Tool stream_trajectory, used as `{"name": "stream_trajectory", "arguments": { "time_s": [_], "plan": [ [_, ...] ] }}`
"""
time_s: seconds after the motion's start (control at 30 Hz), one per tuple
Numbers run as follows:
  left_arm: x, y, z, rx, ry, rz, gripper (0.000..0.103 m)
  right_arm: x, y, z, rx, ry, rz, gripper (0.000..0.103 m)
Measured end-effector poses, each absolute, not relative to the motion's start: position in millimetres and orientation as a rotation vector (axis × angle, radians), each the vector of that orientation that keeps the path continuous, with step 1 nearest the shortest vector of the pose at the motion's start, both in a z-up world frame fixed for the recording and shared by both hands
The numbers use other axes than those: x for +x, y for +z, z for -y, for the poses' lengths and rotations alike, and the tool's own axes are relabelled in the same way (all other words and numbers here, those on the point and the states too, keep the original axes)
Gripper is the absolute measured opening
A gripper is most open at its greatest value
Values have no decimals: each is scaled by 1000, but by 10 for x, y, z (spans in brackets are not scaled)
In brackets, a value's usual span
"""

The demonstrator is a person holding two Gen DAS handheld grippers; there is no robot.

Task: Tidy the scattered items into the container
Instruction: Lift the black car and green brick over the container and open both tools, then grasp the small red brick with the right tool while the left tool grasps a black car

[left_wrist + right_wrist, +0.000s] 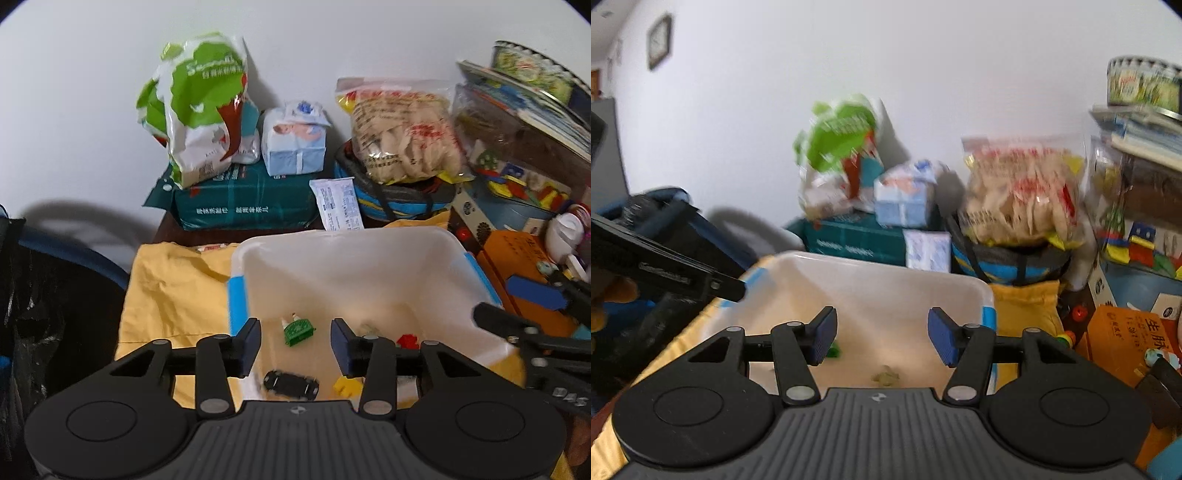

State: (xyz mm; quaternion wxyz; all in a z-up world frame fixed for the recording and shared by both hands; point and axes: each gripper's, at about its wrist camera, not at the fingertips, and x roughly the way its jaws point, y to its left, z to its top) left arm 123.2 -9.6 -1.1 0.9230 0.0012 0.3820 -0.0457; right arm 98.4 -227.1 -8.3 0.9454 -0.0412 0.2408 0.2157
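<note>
A white plastic container (343, 240) with blue handles sits on a yellow cloth (173, 288). Inside lie a green toy (297, 329), a black toy car (291, 384), a yellow piece (346, 387) and a red piece (407, 340). My left gripper (295, 347) is open and empty, above the container's near side. My right gripper (882, 338) is open and empty over the same container (871, 266); a green piece (834, 350) and a small olive toy (885, 376) show on its floor. The right gripper also shows in the left wrist view (535, 314), at the container's right rim.
Behind the container stand a green-white bag (199, 110), a dark green pack (240, 203), a tissue pack (295, 140) and a snack bag (402, 133). Toys and an orange box (517, 258) crowd the right. A dark bag (37, 295) lies left.
</note>
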Motion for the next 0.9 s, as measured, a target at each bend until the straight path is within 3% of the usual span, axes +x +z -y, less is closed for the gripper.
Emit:
{"name": "stream_trajectory", "arguments": {
  "time_s": [0.1, 0.43, 0.9],
  "plan": [
    [948, -172, 30, 66, -100, -761, 57, 655, -220, 2271, -91, 476, -484, 61],
    [926, -1262, 5, 201, -84, -922, 57, 801, -1359, 2282, -158, 453, -737, 51],
    [1050, -1507, 170, 223, -172, -913, 57, 977, -1599, 2198, -263, 539, -719, 49]
  ]
}}
